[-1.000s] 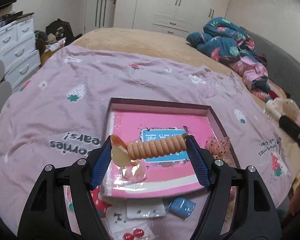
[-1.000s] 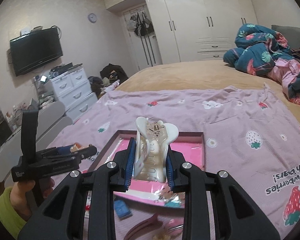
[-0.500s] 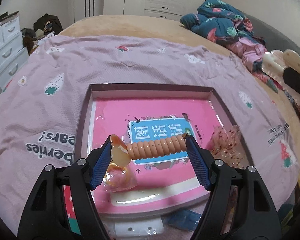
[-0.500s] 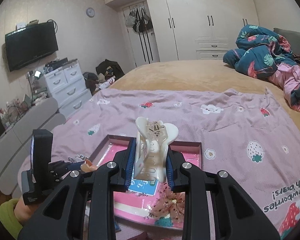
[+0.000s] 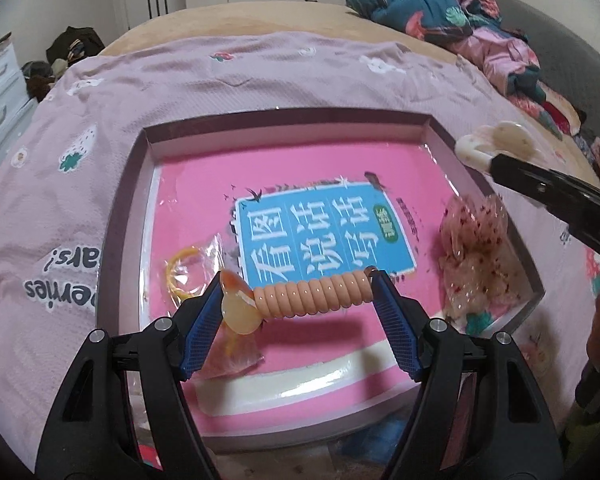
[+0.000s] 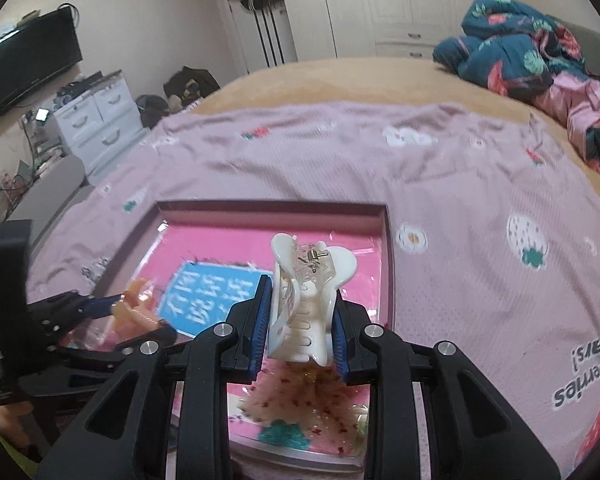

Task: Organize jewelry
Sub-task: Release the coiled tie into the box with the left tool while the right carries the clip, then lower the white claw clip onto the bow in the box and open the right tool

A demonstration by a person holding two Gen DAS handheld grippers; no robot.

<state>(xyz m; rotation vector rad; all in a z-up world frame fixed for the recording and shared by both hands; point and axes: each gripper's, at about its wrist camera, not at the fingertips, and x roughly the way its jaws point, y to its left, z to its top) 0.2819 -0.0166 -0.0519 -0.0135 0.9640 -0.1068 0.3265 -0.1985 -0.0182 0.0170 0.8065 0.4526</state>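
Observation:
My left gripper (image 5: 300,300) is shut on a peach spiral hair tie (image 5: 312,294) with an amber charm, held just above the shallow box (image 5: 148,140) lined with a pink printed sheet. My right gripper (image 6: 300,320) is shut on a cream claw hair clip (image 6: 308,296), held upright over the box's right part (image 6: 388,248). In the box lie a bagged yellow ring (image 5: 184,276) at the left and a bagged pink sheer bow (image 5: 472,248) at the right. The left gripper also shows in the right wrist view (image 6: 132,312).
The box lies on a pink strawberry-print blanket (image 5: 260,76) on a bed. Small packets (image 5: 380,436) lie in front of the box, partly hidden. Crumpled clothes (image 5: 440,8) are piled at the far right. White drawers (image 6: 96,120) stand beside the bed.
Both grippers have moved forward and down over the box, each still holding its item. The box now fills much more of both views.

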